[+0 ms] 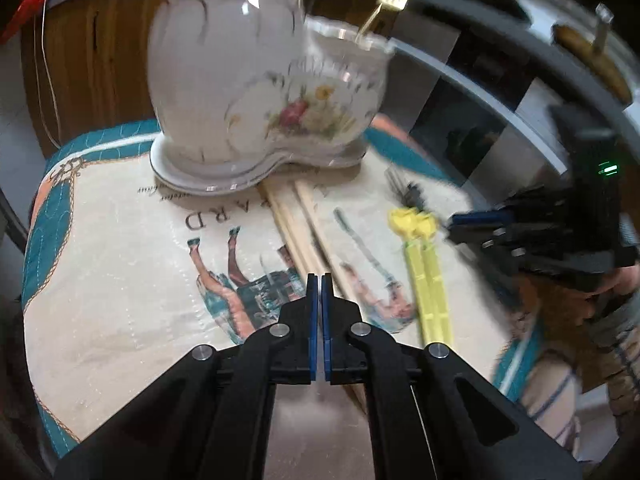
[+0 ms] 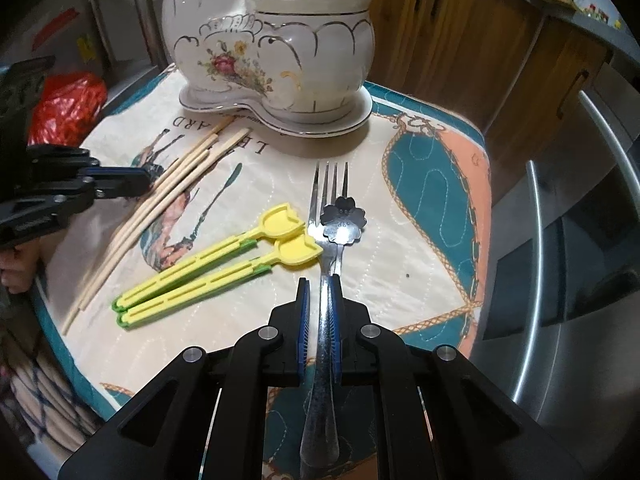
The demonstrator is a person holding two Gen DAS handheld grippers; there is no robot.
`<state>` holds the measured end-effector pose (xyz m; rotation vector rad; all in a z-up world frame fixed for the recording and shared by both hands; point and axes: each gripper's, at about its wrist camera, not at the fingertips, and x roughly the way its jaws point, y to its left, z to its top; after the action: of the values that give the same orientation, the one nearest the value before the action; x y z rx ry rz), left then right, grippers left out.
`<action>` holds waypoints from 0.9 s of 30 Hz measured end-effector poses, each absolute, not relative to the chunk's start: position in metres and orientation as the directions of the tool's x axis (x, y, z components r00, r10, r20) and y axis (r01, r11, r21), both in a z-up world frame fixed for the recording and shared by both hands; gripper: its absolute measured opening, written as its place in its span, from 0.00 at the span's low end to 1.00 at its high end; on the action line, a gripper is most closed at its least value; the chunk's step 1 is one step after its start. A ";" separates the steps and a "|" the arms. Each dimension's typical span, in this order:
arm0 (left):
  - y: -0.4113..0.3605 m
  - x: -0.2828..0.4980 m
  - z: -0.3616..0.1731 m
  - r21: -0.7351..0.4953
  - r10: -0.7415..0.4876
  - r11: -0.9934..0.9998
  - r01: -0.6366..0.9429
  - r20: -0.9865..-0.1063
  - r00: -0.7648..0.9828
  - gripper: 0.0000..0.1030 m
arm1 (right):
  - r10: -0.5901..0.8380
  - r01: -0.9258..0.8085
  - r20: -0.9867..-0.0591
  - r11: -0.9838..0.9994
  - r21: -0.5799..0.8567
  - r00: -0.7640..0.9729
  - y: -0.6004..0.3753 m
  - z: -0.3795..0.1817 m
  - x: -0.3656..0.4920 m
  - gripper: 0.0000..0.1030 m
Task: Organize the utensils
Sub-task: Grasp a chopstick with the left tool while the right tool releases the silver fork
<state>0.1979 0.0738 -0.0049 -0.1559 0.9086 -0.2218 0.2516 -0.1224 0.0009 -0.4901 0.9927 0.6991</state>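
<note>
Right tongs point(image 2: 320, 292) are clamping on a steel fork's point(image 2: 326, 208) handle; the fork is lying flat on the printed cloth point(image 2: 420, 240) over the tabletop, tines pointing toward the ceramic double-pot holder point(image 2: 276, 60). A flower-shaped spoon point(image 2: 344, 220) is resting on the fork's neck. Two yellow plastic scoops point(image 2: 208, 272) are lying just left of the fork, with wooden chopsticks point(image 2: 168, 196) further left. Left tongs point(image 1: 320, 292) are hovering with pads together, gripping nothing, over the chopsticks point(image 1: 296, 232) in front of the holder point(image 1: 256, 80). A gold fork point(image 1: 384, 4) is standing in the holder's right pot.
</note>
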 end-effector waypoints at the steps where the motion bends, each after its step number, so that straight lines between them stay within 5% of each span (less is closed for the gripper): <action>1: 0.073 0.200 -0.006 -0.225 -0.252 0.967 0.121 -0.765 0.593 0.06 | 0.290 -0.724 -0.880 0.685 -0.084 0.376 -0.121 0.001 0.251 0.11; 9: 0.069 0.203 -0.005 -0.184 -0.220 0.975 0.121 -0.794 0.567 0.10 | 0.266 -0.725 -0.883 0.679 -0.114 0.388 -0.121 -0.004 0.249 0.09; 27: 0.101 0.145 0.000 -0.155 -0.213 0.976 0.155 -0.841 0.497 0.02 | 0.365 -0.733 -0.880 0.679 0.030 0.303 -0.140 0.006 0.231 0.06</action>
<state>0.1453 0.1008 0.0004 -0.0614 1.0269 -0.2232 0.2307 -0.1395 0.0059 -0.4178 1.0255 0.7567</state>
